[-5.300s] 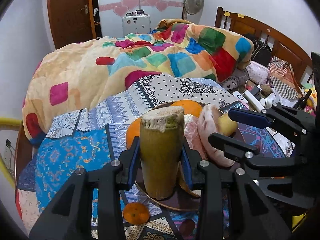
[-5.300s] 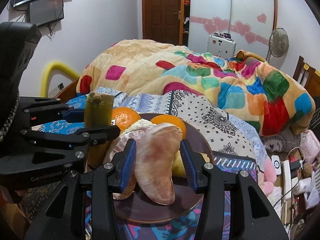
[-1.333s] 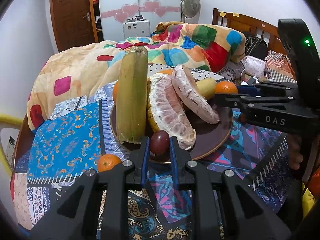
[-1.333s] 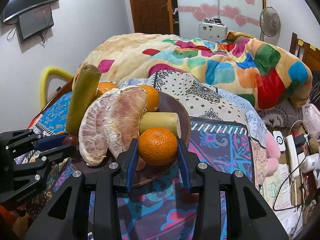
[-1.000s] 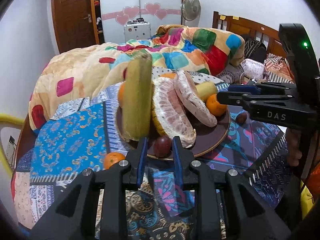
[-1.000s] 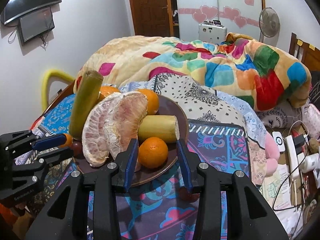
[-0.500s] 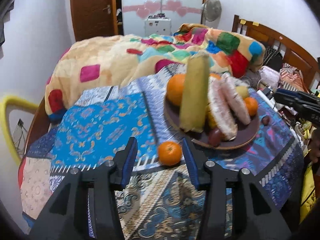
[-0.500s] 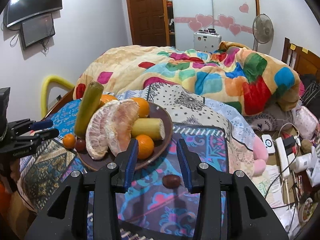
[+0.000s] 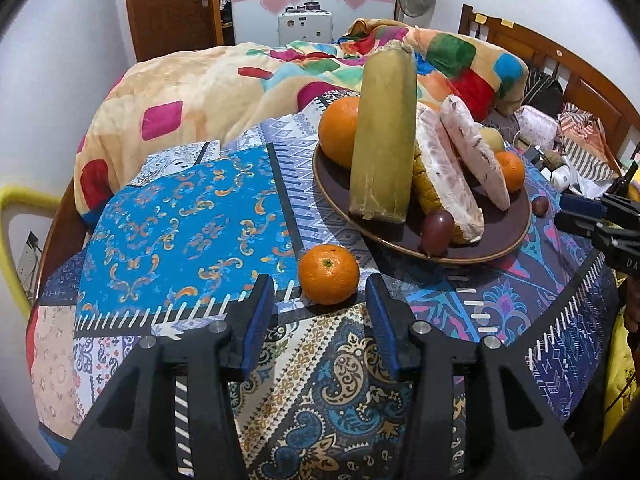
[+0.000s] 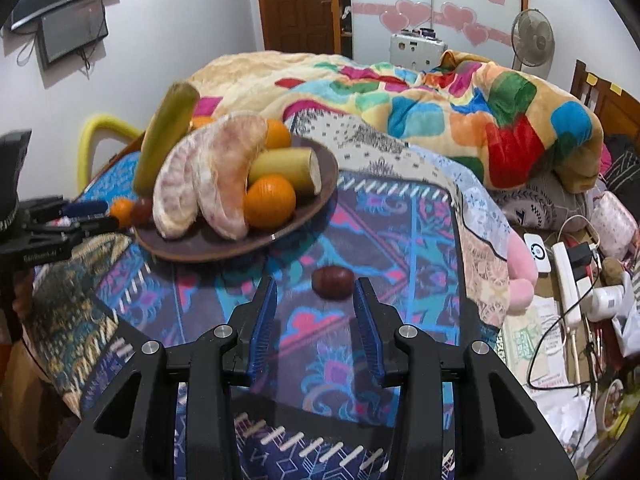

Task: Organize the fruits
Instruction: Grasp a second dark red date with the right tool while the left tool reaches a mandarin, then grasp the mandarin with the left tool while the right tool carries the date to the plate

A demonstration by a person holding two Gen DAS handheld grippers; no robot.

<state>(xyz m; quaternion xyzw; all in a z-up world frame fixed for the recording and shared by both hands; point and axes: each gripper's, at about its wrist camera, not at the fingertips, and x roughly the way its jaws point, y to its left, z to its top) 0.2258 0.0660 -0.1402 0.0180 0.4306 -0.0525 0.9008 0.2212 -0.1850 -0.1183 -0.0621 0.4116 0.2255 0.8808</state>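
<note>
In the left wrist view, the left gripper (image 9: 320,304) has let go of the dark red fruit (image 9: 437,227) that it held one second ago. This fruit now lies on the brown plate (image 9: 500,240), at the near rim, touching the pomelo segment (image 9: 448,176). The gripper has then swung away to the side, and its jaws now stand apart and empty. Just ahead of them, between the two blue pads (image 9: 256,320) but a little beyond their tips, a small mandarin (image 9: 329,274) lies on the patterned cloth (image 9: 180,224), beside the plate and not on it. I judge that this mandarin is the next fruit for the plate. On the other gripper at the right edge, only the letter "D" can be read.

In the right wrist view, the right gripper (image 10: 316,312) has pulled back from the plate (image 10: 320,184), and the orange (image 10: 270,200) it had between its pads a second ago now rests on the plate in front of the cut banana (image 10: 288,168). Its jaws are parted with nothing in them. Just ahead of the right pad, a second dark red fruit (image 10: 332,278) lies on the cloth, still outside the plate. I think this one is the target. The left tool at the left edge carries a white label, too blurred to read.
</note>
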